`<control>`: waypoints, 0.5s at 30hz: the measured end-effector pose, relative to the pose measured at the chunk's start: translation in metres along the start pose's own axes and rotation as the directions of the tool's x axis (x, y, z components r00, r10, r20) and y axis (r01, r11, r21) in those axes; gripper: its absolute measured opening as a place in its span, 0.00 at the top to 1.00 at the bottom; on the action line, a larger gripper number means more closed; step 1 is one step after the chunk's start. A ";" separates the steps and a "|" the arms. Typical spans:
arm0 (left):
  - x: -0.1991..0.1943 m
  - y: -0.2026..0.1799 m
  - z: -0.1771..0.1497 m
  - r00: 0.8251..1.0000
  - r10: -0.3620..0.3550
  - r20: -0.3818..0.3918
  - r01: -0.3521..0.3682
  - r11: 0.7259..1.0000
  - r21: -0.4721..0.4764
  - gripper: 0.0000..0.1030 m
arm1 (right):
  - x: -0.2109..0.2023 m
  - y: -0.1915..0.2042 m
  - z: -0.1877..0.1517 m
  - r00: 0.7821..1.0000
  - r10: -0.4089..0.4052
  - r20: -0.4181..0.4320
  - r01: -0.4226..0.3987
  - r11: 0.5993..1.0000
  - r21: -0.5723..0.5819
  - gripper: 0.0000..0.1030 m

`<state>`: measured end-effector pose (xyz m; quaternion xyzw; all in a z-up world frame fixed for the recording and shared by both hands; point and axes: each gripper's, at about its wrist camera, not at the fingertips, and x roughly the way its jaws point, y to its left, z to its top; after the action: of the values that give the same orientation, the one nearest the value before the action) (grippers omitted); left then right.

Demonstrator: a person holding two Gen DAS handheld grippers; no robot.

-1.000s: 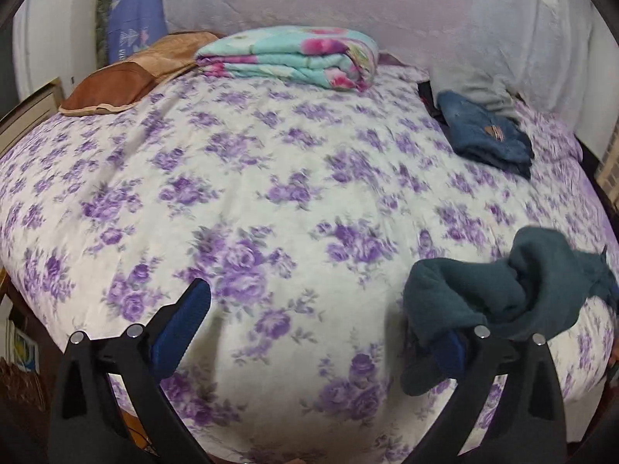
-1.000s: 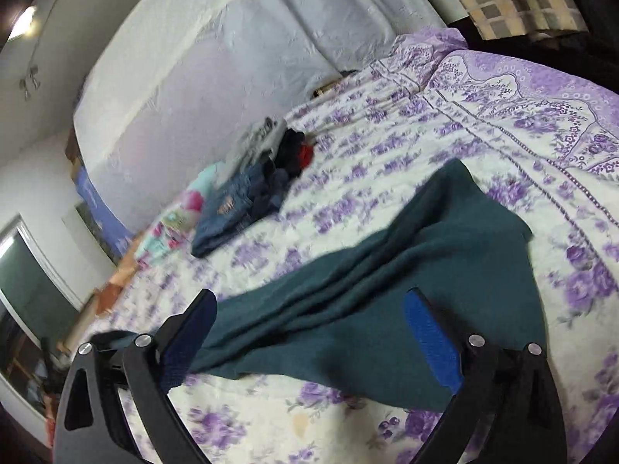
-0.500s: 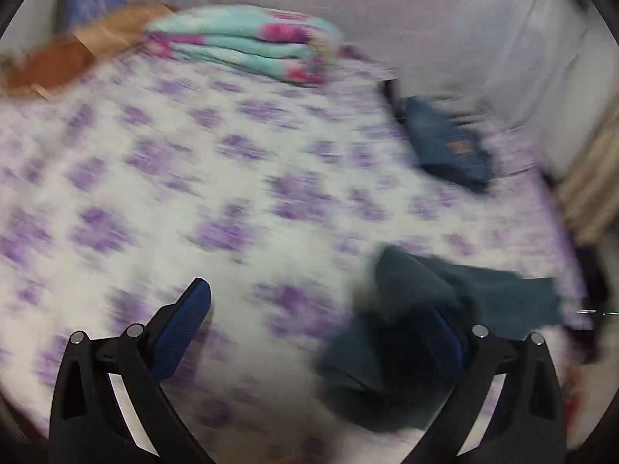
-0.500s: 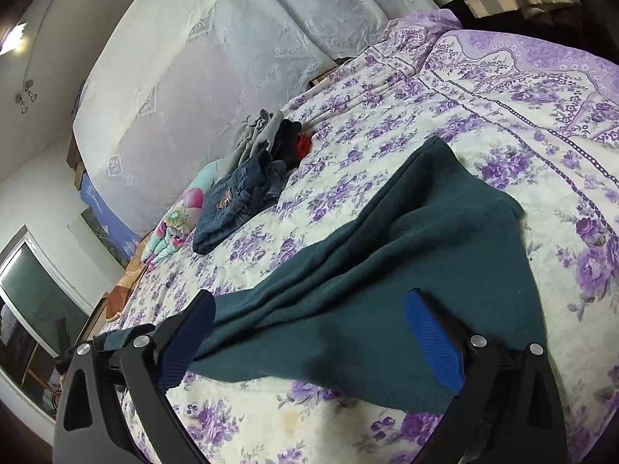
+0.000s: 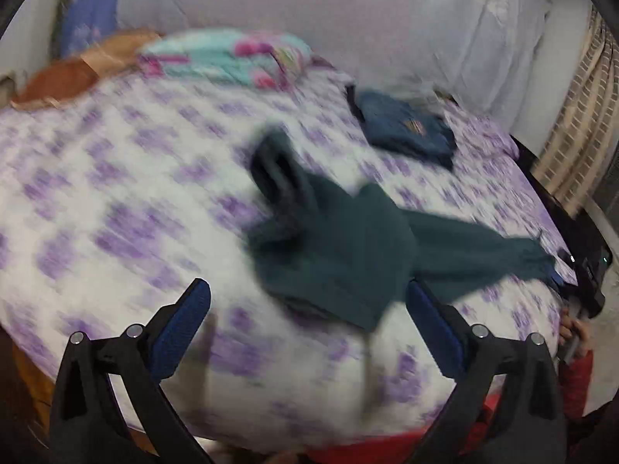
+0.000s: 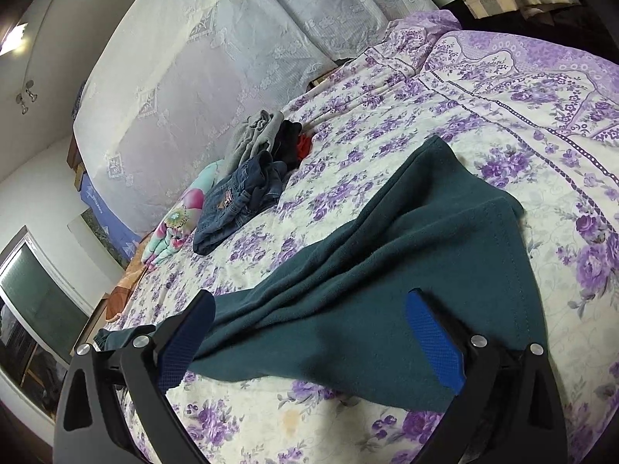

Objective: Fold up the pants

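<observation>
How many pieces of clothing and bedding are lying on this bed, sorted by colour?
Dark green: 1, the pants
Blue denim: 1, the folded jeans
Grey: 1, a crumpled garment
Black: 1, a garment
Red: 1, a small piece
Turquoise and pink floral: 1, the folded blanket
Brown: 1, a cushion
Total: 7

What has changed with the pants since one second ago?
The left gripper let go of the pants; their bunched end now lies farther up the bed, clear of its open fingers. The right gripper stayed open over the other end; the jeans did not move.
</observation>
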<state>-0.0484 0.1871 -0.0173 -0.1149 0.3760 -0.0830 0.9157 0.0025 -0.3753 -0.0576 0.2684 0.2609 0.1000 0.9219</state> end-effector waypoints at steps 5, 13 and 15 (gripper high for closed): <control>0.044 -0.022 -0.016 0.998 0.066 -0.009 -0.066 0.998 0.023 0.05 | -0.001 0.003 -0.002 1.000 -0.008 -0.002 0.008 1.000 -0.015 0.04; 0.062 -0.055 -0.026 0.951 0.300 0.075 -0.306 0.946 0.110 0.05 | -0.002 0.001 -0.002 1.000 0.009 0.004 -0.009 1.000 -0.003 0.04; 0.068 -0.053 -0.024 0.954 0.290 0.076 -0.296 0.950 0.097 0.05 | -0.002 0.001 -0.002 1.000 0.005 0.002 -0.005 1.000 -0.003 0.04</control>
<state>-0.0212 0.1162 -0.0646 -0.0110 0.3557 0.0373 0.9338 -0.0004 -0.3745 -0.0577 0.2679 0.2590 0.1023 0.9223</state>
